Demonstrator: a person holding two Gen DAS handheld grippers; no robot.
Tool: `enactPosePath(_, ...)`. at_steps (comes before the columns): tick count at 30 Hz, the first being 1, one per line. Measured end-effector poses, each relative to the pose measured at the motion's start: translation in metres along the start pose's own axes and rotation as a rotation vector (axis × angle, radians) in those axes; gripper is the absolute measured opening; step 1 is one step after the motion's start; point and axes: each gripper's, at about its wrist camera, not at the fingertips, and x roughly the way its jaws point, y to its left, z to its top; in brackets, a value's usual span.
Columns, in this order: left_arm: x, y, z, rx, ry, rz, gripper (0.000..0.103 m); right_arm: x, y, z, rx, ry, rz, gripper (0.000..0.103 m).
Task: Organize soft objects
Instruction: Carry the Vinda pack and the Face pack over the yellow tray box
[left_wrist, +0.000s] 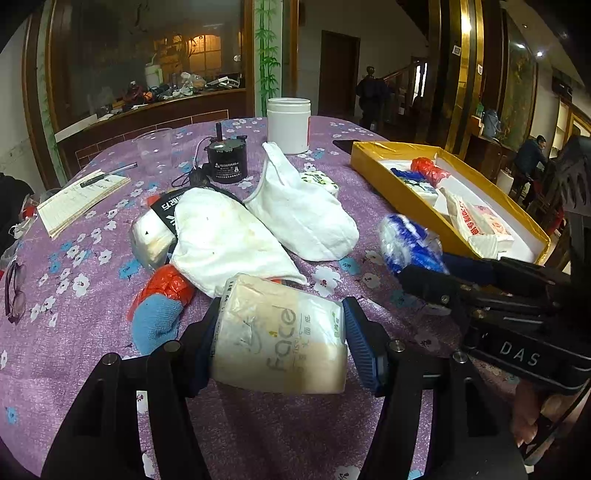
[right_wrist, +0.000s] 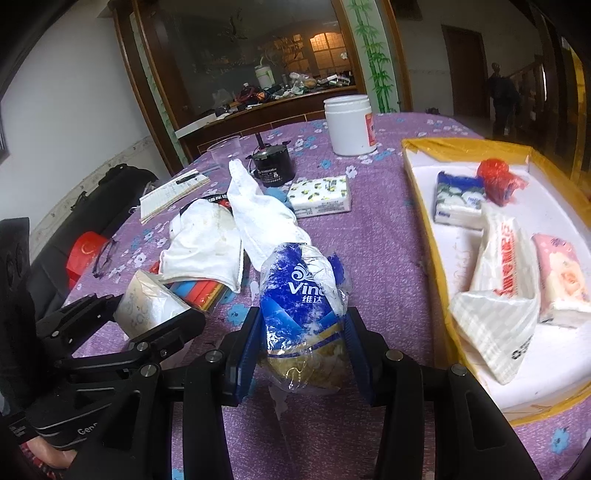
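I confirm my left gripper (left_wrist: 280, 347) clamps the cream tissue pack (left_wrist: 280, 339); my right gripper (right_wrist: 301, 354) clamps the blue tissue pack (right_wrist: 301, 306), near the table's (right_wrist: 388, 240) front edge

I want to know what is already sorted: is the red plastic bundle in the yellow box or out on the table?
In. The red bundle lies on the white floor of the yellow box.
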Motion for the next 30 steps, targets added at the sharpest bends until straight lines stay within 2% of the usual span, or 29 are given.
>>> enactPosePath(8, -0.008, -0.002, 0.005, 0.0, -0.022, -0.003, 0.061, -0.015, 0.002, 0.004, -0.044, -0.053, -0.088, 0.046)
enactPosePath(21, -0.019, -0.026, 0.018, 0.068, -0.051, -0.01, 0.061, -0.033, -0.002, 0.007, -0.06, -0.105, -0.126, 0.046)
enactPosePath(30, -0.018, -0.056, 0.036, 0.114, -0.048, -0.067, 0.061, -0.047, -0.02, 0.011, -0.02, -0.129, -0.142, 0.046)
